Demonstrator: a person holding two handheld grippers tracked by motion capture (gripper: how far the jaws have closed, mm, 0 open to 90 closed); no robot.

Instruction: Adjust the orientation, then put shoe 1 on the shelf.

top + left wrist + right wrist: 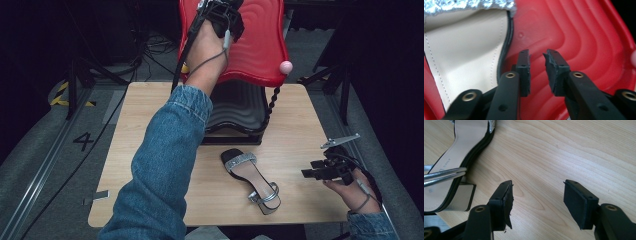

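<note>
1. Sandal flat on the table, toe toward the shelves, silver heel straps toward the near edge. Not held by anything.
2. Second sandal seen in the left gripper view, lying on the red shelf, its sole edge against the ribbed plastic.
3. Left gripper raised at that shelf, jaws narrowly apart with nothing between them, just beside the second sandal and apart from it. Judged: placing step done for this one.
4. Right gripper low over the table, right of the sandal, near but not touching. Jaws spread wide and empty in the right gripper view; block heel and straps off to the left there.
5. Black shelf under the red one; pink ball at the red shelf's corner.
6. Step in hand, as judged: fetching the remaining sandal.
7. Next move calls for: swing right gripper left to the heel end, close on sole edge or strap, lift clear. Left arm blocks the shelf, so needs to back off first.
</note>
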